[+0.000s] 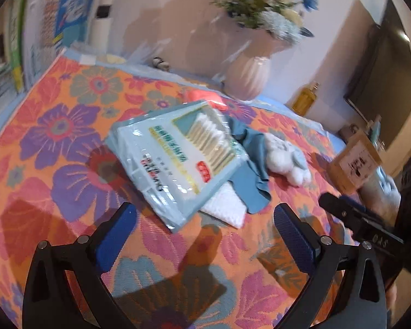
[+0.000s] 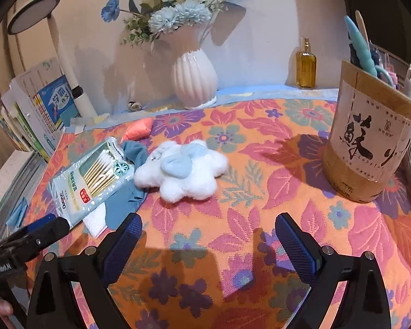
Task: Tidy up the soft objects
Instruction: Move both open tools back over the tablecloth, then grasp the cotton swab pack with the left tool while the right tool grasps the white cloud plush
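A pack of cotton swabs (image 1: pixel 175 161) lies on the floral cloth, on top of a teal cloth (image 1: pixel 250 170) and a white towel (image 1: pixel 227 208). A white and blue plush toy (image 1: pixel 286 156) lies to their right, and an orange-pink soft pouch (image 1: pixel 205 97) lies behind. The right wrist view shows the same pack (image 2: pixel 93 175), teal cloth (image 2: pixel 128 200), towel (image 2: pixel 94 220), plush (image 2: pixel 180 170) and pouch (image 2: pixel 138 131). My left gripper (image 1: pixel 205 216) is open and empty, just in front of the pack. My right gripper (image 2: pixel 208 227) is open and empty, in front of the plush.
A white vase of flowers (image 2: pixel 194 78) and a yellow bottle (image 2: pixel 305 67) stand at the back wall. A cardboard pen holder (image 2: pixel 370 150) stands at the right. Books (image 2: pixel 41 109) and a lamp (image 2: pixel 34 13) stand at the left. The floral cloth (image 2: pixel 260 219) covers the table.
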A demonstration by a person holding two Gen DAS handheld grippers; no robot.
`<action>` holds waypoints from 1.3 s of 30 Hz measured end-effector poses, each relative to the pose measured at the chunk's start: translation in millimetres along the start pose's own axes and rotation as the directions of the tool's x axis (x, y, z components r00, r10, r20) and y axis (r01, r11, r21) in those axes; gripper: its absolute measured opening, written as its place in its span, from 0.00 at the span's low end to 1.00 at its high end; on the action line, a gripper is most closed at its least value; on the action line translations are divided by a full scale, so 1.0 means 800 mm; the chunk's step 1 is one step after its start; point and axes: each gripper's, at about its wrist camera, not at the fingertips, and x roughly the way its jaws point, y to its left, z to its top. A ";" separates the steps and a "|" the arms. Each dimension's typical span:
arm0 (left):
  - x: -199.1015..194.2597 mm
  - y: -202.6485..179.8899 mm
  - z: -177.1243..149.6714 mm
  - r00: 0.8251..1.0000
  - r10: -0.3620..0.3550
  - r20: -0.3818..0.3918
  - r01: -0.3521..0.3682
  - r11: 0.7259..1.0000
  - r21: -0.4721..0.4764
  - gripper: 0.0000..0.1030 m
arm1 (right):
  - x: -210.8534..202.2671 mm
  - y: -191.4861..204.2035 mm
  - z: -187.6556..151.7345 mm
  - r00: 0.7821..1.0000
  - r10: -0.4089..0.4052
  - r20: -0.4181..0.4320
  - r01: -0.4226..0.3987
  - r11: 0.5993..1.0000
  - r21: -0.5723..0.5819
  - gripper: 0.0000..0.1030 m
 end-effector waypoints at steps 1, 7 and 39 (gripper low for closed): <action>0.002 0.002 0.001 1.000 0.010 -0.005 -0.010 1.000 -0.010 0.98 | 0.000 0.001 0.000 1.000 0.002 -0.005 -0.002 1.000 -0.001 0.95; 0.003 -0.014 -0.002 0.999 0.044 0.004 -0.044 0.997 0.063 0.98 | 0.002 0.008 -0.001 1.000 -0.023 -0.003 0.023 1.000 -0.020 0.95; 0.008 -0.005 -0.003 0.997 -0.030 -0.066 0.032 0.999 0.031 0.98 | 0.020 0.024 -0.011 0.992 -0.083 -0.090 0.073 0.992 -0.107 1.00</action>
